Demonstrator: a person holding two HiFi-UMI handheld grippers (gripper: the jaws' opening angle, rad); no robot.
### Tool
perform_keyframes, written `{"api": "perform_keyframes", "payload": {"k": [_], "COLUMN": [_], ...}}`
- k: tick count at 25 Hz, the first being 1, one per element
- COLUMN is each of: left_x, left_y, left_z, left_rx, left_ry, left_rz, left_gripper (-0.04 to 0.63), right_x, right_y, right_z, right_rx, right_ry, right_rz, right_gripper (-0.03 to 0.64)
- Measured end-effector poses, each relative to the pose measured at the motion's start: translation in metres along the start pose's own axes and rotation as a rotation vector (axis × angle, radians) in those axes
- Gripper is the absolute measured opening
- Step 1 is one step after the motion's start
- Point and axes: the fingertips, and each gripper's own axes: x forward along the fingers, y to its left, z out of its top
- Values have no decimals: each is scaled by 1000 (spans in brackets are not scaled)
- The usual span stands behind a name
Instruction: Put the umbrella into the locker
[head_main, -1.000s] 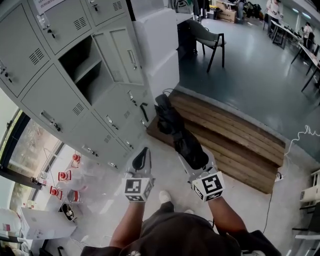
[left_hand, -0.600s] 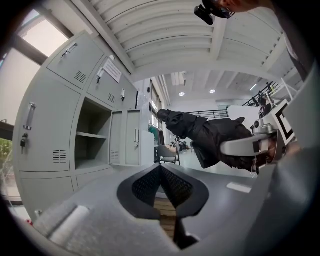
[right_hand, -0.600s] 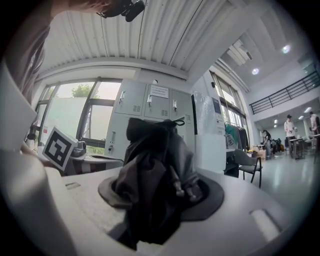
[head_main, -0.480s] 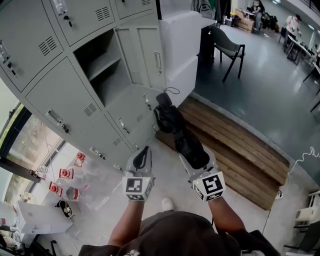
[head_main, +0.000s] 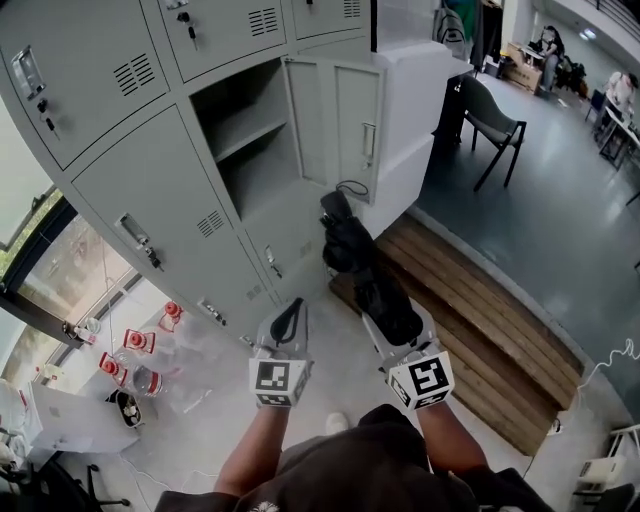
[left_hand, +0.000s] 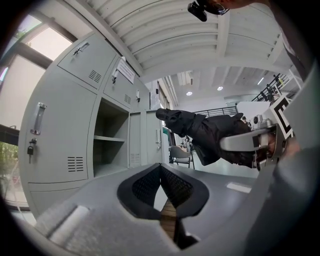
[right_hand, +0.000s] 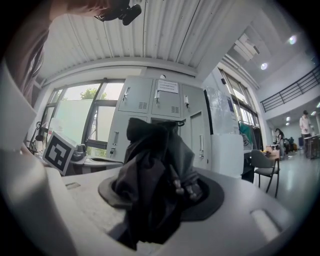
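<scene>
A folded black umbrella (head_main: 365, 270) sticks forward out of my right gripper (head_main: 396, 318), whose jaws are shut on its lower part. In the right gripper view the umbrella (right_hand: 155, 170) fills the space between the jaws and hides their pads. My left gripper (head_main: 288, 312) is beside it to the left, shut and holding nothing; its pads (left_hand: 150, 186) meet at the tips. The grey locker bank has one open compartment (head_main: 245, 128) with a shelf, and its door (head_main: 345, 125) is swung to the right. The umbrella's tip points toward the lockers just below that opening, still apart from it.
A low wooden platform (head_main: 480, 330) lies on the floor to the right of the lockers. A white cabinet (head_main: 420, 100) and a dark chair (head_main: 495, 120) stand behind it. Red-capped bottles (head_main: 140, 350) and a white box (head_main: 70, 425) sit by the window at lower left.
Both grippers and the umbrella have moved closer to the lockers. The open compartment has moved from the upper left toward the middle of the head view.
</scene>
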Motion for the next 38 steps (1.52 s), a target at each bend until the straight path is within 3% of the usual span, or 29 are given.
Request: {"api": "perform_keyframes", "payload": {"k": [10, 22, 38], "left_x": [35, 78, 94], "left_y": [45, 83, 95], "left_z": [-15, -6, -23], "left_rx": [-7, 19, -39], "left_ry": [57, 55, 143], "left_rz": [138, 298, 471], "left_gripper": [5, 5, 5], "right_x": [77, 156, 213], "right_y": [-19, -53, -79], "right_z": [-8, -17, -41], "right_rx": [20, 38, 57], "right_ry": [0, 21, 72], "right_rz": [132, 268, 407], "right_gripper": [235, 236, 236]}}
